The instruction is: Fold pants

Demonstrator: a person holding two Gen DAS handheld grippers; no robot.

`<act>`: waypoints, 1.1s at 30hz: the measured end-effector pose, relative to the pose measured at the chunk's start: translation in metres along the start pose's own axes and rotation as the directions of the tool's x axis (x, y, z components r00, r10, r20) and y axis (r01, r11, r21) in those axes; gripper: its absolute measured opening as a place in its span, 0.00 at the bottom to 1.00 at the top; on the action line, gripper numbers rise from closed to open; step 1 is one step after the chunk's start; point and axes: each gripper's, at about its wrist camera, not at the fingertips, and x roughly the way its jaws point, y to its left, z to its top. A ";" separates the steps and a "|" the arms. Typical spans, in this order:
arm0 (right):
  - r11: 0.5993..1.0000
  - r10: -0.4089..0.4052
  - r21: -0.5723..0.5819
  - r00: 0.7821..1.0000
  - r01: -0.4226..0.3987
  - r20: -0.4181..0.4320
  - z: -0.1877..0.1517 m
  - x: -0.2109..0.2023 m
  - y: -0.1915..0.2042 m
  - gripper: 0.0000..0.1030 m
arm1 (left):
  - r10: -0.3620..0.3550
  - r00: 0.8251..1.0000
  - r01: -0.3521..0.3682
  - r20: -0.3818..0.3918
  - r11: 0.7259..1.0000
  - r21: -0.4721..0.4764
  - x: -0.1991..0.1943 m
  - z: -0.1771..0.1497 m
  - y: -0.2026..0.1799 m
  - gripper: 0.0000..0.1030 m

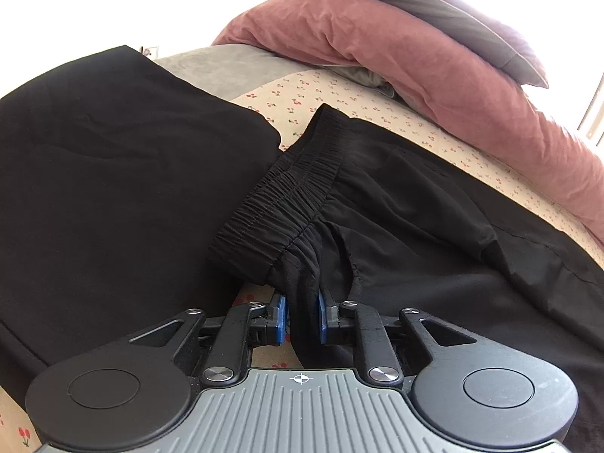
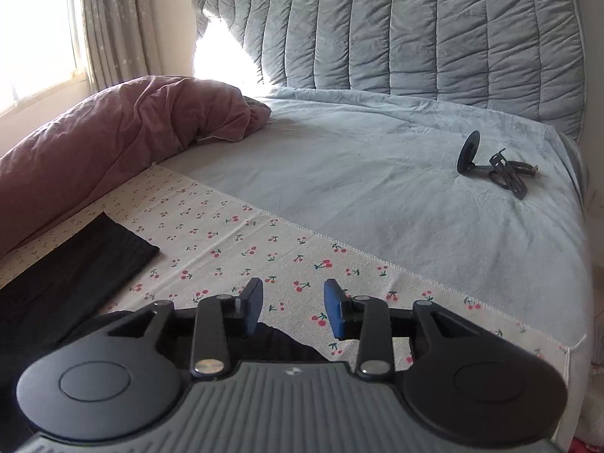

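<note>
Two grippers work over the bed. The black pants [image 1: 396, 196] lie on the cherry-print sheet [image 2: 264, 241], their gathered waistband [image 1: 279, 196] running away from the left gripper [image 1: 302, 315], legs stretching off rightward. The left one's blue pads pinch a bunch of cloth just below the waistband. A folded black garment [image 1: 113, 158] crowds its left side. The right gripper [image 2: 293, 311] hangs spread and empty above bare sheet, pink quilt [image 2: 113, 128] well apart.

Black pants [image 1: 396, 204], cherry-print sheet [image 2: 241, 241]
</note>
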 end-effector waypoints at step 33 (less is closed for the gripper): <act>0.781 0.514 -0.167 0.770 -0.602 -0.378 -0.041 0.000 0.122 0.90 | -0.013 0.985 -0.007 0.174 0.993 0.114 -0.024 -0.003 -0.030 0.82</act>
